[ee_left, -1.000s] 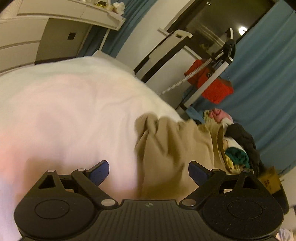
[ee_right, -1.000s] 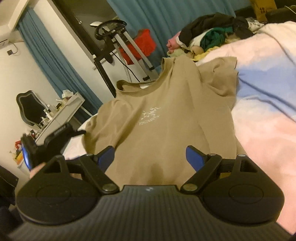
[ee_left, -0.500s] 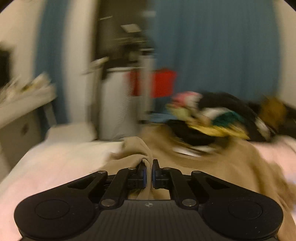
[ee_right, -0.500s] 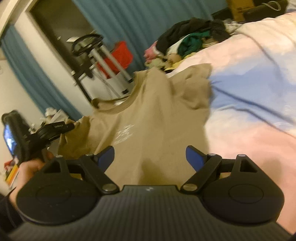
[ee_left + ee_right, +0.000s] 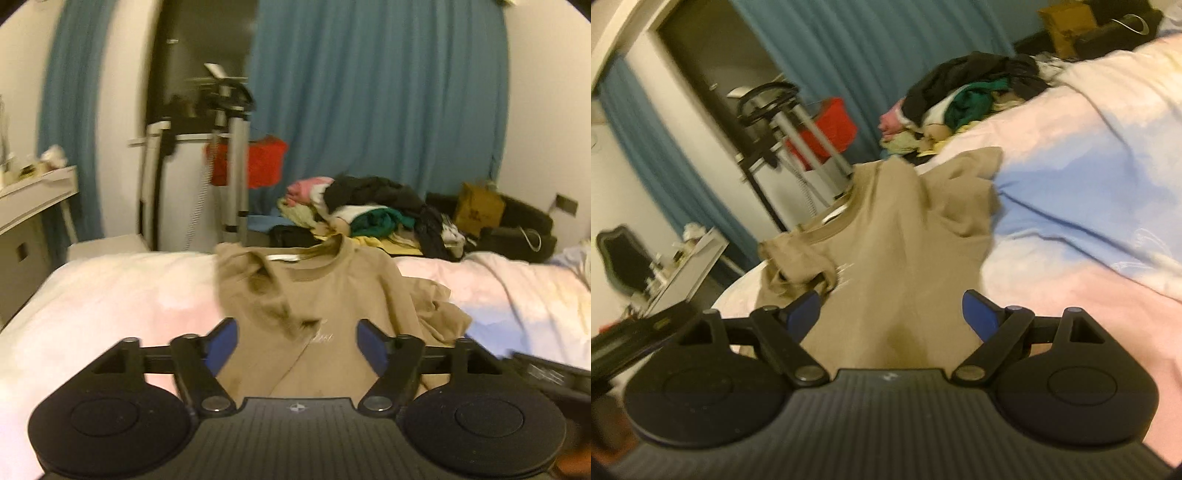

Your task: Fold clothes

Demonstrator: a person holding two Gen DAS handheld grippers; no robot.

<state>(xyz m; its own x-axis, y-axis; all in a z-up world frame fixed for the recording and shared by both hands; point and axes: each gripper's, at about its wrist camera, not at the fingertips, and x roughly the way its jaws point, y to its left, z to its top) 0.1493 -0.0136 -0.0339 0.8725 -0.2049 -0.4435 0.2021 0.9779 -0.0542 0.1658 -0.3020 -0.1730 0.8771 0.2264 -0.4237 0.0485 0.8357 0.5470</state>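
Note:
A tan T-shirt lies chest-up on the pink and blue bed cover, collar toward the far edge. Its left sleeve is folded in over the chest near the white print. My left gripper is open and empty just above the shirt's lower part. In the right wrist view the same shirt lies ahead, with the folded sleeve at the left. My right gripper is open and empty over the shirt's hem area. The right sleeve lies crumpled.
A pile of mixed clothes sits beyond the bed's far edge, also seen in the right wrist view. A garment steamer stand with a red item stands behind. A white dresser is at the left. The other gripper shows at the lower left.
My left gripper was shut on the shirt's left sleeve half a second ago; it has carried it inward over the chest, opened and let go. My right gripper stayed open.

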